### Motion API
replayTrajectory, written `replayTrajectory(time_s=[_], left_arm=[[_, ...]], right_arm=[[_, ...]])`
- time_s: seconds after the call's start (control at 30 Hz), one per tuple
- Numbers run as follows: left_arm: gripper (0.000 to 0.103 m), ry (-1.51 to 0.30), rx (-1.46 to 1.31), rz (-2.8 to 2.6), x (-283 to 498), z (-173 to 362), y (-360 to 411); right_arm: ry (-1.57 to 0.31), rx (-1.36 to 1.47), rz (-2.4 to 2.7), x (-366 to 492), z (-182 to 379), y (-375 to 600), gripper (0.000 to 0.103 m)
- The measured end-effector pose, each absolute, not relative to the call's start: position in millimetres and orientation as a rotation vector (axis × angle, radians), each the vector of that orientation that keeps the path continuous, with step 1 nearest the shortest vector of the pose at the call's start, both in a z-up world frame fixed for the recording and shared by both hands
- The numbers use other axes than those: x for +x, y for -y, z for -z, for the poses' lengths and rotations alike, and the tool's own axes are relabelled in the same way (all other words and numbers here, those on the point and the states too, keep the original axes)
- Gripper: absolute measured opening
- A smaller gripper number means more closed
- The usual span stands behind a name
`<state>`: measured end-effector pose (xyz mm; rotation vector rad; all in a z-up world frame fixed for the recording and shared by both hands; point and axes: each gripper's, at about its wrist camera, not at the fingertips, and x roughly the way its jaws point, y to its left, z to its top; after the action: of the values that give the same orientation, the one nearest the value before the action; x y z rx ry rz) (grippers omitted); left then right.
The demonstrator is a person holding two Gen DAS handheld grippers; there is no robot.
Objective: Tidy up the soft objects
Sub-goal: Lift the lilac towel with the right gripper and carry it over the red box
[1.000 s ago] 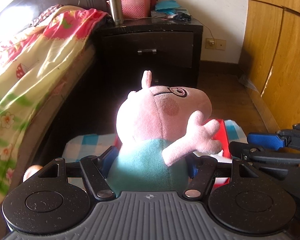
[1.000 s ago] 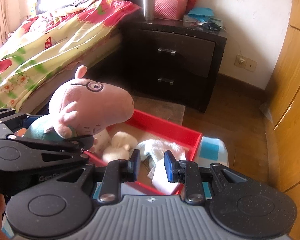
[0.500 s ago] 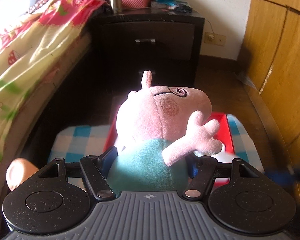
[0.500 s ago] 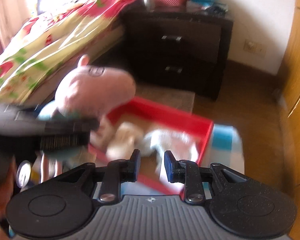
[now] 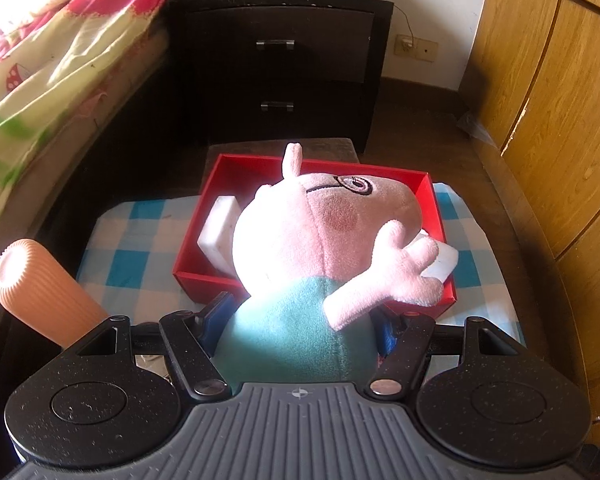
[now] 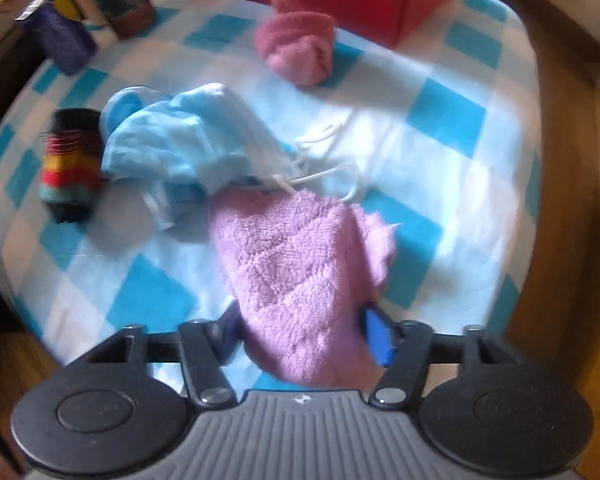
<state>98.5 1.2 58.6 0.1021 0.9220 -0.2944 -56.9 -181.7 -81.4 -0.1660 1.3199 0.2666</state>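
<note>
The left gripper [image 5: 300, 322] clamps a pig plush toy [image 5: 320, 240] above the red box [image 5: 436, 208]. The right gripper [image 6: 304, 328] straddles a purple towel [image 6: 296, 276]; whether it grips is unclear.

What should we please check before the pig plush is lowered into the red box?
1. Left hand-held gripper shut on the pig plush: ok, the fingers pinch its teal body.
2. Plush over the red box: ok, it hangs above the opening.
3. Room in the box: cannot tell; white foam blocks lie inside and the plush hides much of the floor.
4. Orange ribbed cylinder clear of the path: ok, it lies left of the box.
5. Right hand-held gripper out of the way: ok, it is at the purple towel, away from the box.
</note>
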Motion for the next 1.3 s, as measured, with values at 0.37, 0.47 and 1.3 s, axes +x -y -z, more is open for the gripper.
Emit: replayTrajectory(time_s=[0.37,0.47,1.3], left_arm=[[0.068,-0.9,0.093,0.297,101,-65,-8],[0.068,-0.891,0.091,0.29,104,-70,-9],[0.068,-0.888,0.112,0.236,152,-64,11]], right_arm=[[-1.192,0.053,-0.365,-40,-6,191,0.0],[-1.128,0.067,-0.368,-27,-35,187,0.0],[-0.905,0.063,-0.18,112,-89,165,0.0]])
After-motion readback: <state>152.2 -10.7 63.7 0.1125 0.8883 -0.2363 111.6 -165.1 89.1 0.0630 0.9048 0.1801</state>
